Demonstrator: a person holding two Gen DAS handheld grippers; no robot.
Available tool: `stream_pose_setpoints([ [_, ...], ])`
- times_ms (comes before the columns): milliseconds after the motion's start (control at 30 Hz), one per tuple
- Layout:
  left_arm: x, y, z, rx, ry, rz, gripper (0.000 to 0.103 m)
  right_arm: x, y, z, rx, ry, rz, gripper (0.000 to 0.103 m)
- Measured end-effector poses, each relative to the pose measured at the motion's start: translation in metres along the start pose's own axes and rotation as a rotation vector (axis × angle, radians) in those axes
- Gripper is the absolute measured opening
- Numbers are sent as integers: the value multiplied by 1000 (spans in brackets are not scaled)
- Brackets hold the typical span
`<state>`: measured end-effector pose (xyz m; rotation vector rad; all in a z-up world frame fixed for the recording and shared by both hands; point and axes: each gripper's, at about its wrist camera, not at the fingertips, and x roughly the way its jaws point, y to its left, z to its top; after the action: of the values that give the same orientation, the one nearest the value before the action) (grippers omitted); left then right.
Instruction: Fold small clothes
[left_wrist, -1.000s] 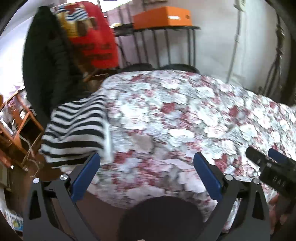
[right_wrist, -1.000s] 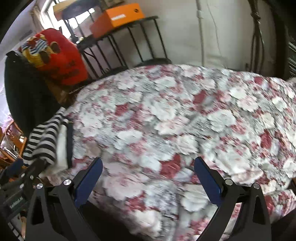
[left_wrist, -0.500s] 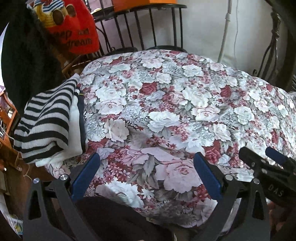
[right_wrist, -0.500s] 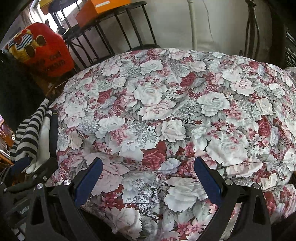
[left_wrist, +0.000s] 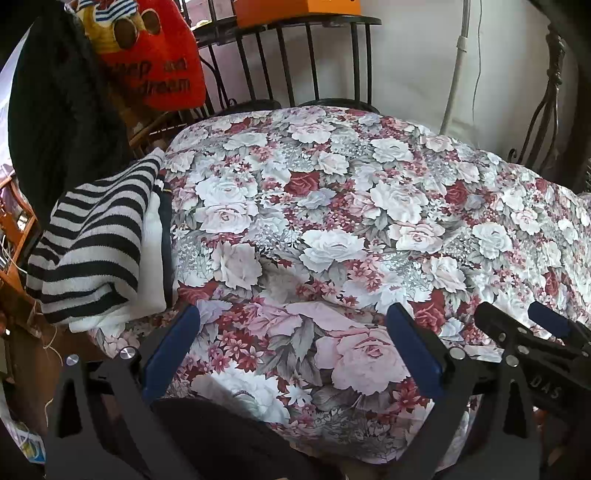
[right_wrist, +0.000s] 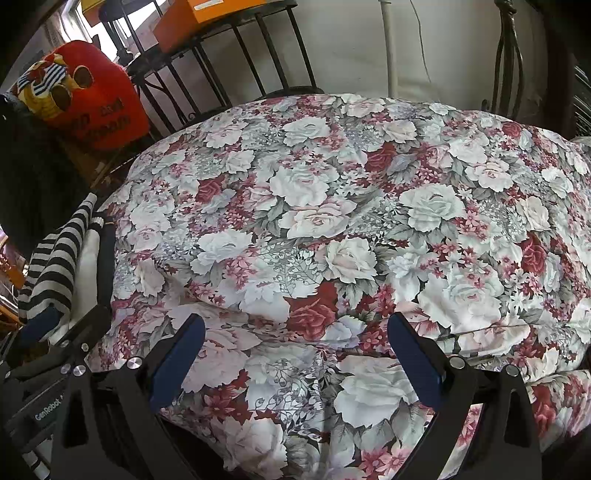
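A folded black-and-white striped garment (left_wrist: 92, 236) lies on a white one (left_wrist: 151, 258) and a dark one at the left edge of the flower-print cover (left_wrist: 332, 206). The pile also shows in the right wrist view (right_wrist: 59, 266). My left gripper (left_wrist: 291, 343) is open and empty over the cover's near edge, to the right of the pile. My right gripper (right_wrist: 295, 347) is open and empty over the cover's near middle. Each gripper shows at the edge of the other's view: the right one (left_wrist: 535, 332), the left one (right_wrist: 62, 332).
A red cushion with yellow print (left_wrist: 147, 55) and a black garment (left_wrist: 55, 110) stand at the back left. A black metal rack (left_wrist: 295, 55) with an orange box (left_wrist: 303, 9) stands behind the table. Wooden furniture (left_wrist: 18, 236) is at the left.
Both grippers have tilted and moved so that the views look more down onto the cover. The striped pile now sits farther left in both views. Both stay open and empty.
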<state>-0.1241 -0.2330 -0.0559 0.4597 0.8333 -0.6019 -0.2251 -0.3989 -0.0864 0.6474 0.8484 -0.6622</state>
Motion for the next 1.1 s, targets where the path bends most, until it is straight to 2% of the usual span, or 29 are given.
stream_pose_setpoints([
  [833, 0, 2, 0, -2, 0, 1, 98, 0, 2, 0, -4, -1, -2, 99],
  [1100, -8, 6, 0, -15, -54, 7, 98, 0, 2, 0, -2, 0, -3, 99],
])
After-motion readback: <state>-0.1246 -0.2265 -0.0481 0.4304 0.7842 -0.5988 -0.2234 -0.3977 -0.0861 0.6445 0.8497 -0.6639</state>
